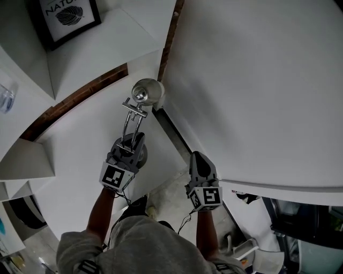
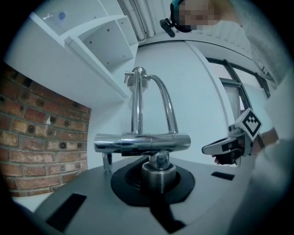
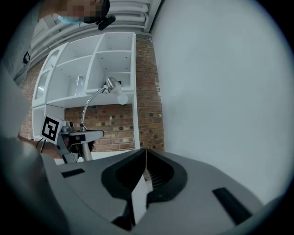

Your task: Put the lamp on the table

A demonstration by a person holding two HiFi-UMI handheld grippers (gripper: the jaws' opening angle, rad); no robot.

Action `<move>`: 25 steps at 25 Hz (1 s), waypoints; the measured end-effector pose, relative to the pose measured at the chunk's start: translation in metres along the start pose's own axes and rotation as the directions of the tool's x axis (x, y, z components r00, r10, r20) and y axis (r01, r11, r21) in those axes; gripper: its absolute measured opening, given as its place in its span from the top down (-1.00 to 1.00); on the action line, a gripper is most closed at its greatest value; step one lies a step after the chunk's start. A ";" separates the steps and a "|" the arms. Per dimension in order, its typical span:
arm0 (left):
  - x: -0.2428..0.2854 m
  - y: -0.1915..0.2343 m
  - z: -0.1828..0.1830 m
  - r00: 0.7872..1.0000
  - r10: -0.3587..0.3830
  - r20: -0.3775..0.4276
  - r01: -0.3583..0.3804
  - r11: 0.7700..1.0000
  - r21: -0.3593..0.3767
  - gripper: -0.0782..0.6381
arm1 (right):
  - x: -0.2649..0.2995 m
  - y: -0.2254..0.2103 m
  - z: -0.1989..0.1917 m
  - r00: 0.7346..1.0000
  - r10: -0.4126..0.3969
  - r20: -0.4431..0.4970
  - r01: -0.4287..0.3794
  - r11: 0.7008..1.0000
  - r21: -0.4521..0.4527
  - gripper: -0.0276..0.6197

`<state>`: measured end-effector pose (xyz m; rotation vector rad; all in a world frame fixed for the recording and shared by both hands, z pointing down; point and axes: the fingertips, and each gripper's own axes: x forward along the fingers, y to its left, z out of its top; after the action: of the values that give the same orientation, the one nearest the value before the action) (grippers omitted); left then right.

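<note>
Holding the lamp (image 1: 140, 94), left hand-held gripper (image 1: 130, 143) sits below a "NATU" print (image 1: 64, 16); right hand-held gripper (image 1: 200, 159) closed.

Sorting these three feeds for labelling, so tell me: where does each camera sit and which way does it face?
Head view: on the person's head, looking steeply down at lamp, left gripper, right gripper, white table; forearms and grey top show.
Left gripper view: on the left gripper, looking along jaws shut on the lamp; right gripper and grey top at right.
Right gripper view: on the right gripper, over shut jaws toward brick wall; left gripper at left.
Shared: every view shows the lamp.
</note>
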<state>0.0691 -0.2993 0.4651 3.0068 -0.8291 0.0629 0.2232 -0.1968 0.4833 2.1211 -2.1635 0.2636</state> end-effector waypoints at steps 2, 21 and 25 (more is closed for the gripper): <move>0.013 -0.001 -0.009 1.000 -0.026 -0.009 0.026 1.000 0.003 0.78 | 0.006 -0.005 -0.005 1.000 -0.006 -0.005 0.006 1.000 0.000 0.84; 0.067 -0.007 -0.093 0.986 -0.152 -0.075 0.148 0.988 -0.048 0.78 | 0.050 -0.019 -0.058 0.997 -0.023 -0.080 0.025 0.999 0.022 0.84; 0.071 -0.007 -0.100 0.985 -0.152 -0.075 0.147 0.987 -0.067 0.78 | 0.055 -0.021 -0.063 0.997 -0.021 -0.080 0.023 0.999 0.024 0.84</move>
<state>0.1299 -0.3267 0.5678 2.9759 -0.5849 0.1510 0.2394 -0.2389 0.5568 2.1079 -2.1023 0.3686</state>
